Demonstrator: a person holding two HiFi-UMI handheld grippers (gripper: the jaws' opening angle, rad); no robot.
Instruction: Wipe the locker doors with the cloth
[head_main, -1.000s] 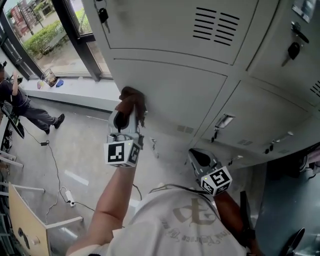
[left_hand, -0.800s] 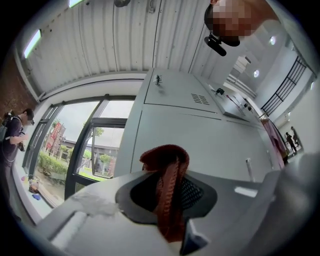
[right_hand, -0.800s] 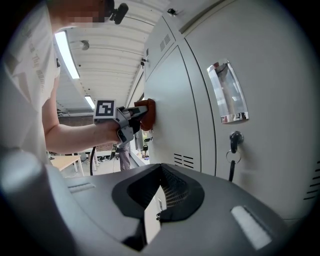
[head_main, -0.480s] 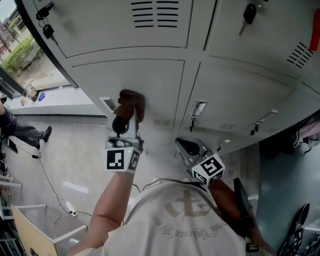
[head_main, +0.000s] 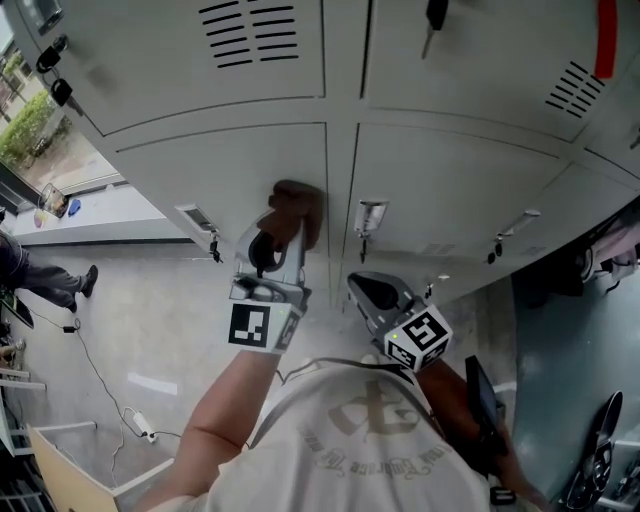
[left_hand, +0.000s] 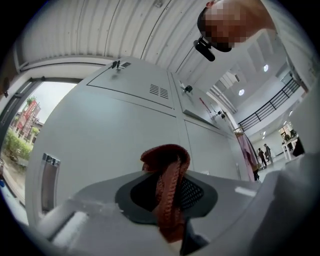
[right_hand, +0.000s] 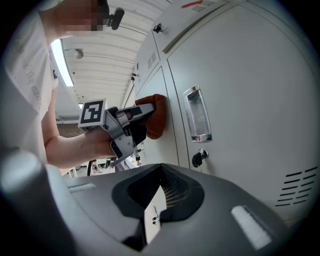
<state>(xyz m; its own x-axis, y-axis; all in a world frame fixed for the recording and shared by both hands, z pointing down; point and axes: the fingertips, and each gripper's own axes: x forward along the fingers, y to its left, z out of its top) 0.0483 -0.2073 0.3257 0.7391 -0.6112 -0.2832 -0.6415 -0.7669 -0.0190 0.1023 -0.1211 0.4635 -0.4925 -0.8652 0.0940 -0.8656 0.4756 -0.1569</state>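
Observation:
Grey locker doors (head_main: 240, 165) fill the head view. My left gripper (head_main: 290, 222) is shut on a reddish-brown cloth (head_main: 297, 205) and presses it against a lower door, at that door's right edge by the seam to the neighbouring door (head_main: 440, 190). In the left gripper view the cloth (left_hand: 167, 185) bunches between the jaws of the left gripper (left_hand: 167, 192) against the door (left_hand: 115, 145). My right gripper (head_main: 362, 287) hangs lower, off the lockers, shut on nothing. The right gripper view shows the right gripper (right_hand: 159, 192), the left gripper (right_hand: 131, 120) and the cloth (right_hand: 156, 115) on the door.
Recessed handles (head_main: 369, 215) and small key locks (right_hand: 199, 158) stick out of the doors; keys (head_main: 435, 15) hang from upper locks. A person (head_main: 25, 275) sits on the floor at far left by a window (head_main: 30, 130). A cable (head_main: 100, 375) lies on the floor.
The left gripper has carried the cloth to the right across the lower door, from near its left handle to its right edge. The right gripper has stayed low and shut.

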